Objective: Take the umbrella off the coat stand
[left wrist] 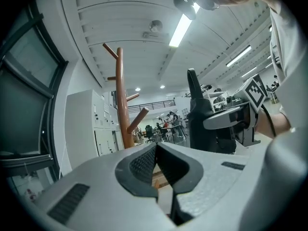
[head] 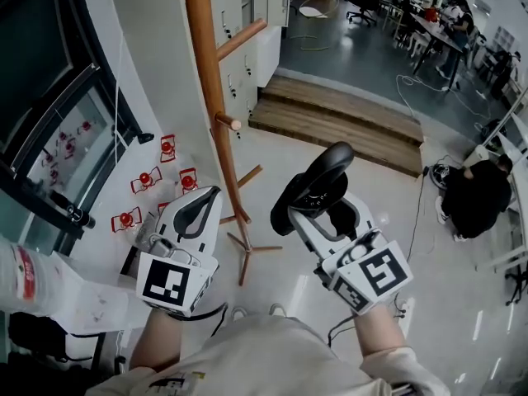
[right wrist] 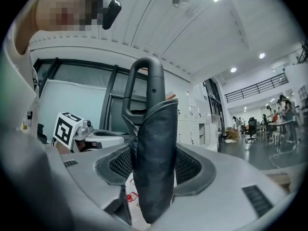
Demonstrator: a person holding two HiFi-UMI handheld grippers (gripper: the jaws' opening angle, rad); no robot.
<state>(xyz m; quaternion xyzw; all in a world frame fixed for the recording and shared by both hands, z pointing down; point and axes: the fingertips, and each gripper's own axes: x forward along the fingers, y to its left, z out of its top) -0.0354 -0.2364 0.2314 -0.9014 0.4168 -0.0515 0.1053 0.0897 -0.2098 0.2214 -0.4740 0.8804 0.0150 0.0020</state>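
Observation:
A black folded umbrella (head: 318, 180) with a loop handle stands upright between the jaws of my right gripper (head: 320, 214), which is shut on its fabric body. In the right gripper view the umbrella (right wrist: 153, 148) fills the gap between the pads of that gripper (right wrist: 153, 174), with its handle on top. The wooden coat stand (head: 210, 73) rises just left of the umbrella, apart from it; its pegs are bare. My left gripper (head: 208, 198) is held beside the stand's foot, its jaws together with nothing in them. The left gripper view shows my left gripper (left wrist: 155, 150), the stand (left wrist: 120, 95) and the umbrella (left wrist: 197, 114).
Dark windows (head: 41, 97) and a white ledge run along the left, with red ornaments (head: 145, 180) below them. White lockers (head: 247, 23) stand behind the stand. Wooden steps (head: 346, 114) lie beyond. A person in black (head: 478, 196) crouches at the right. Desks and chairs fill the far room.

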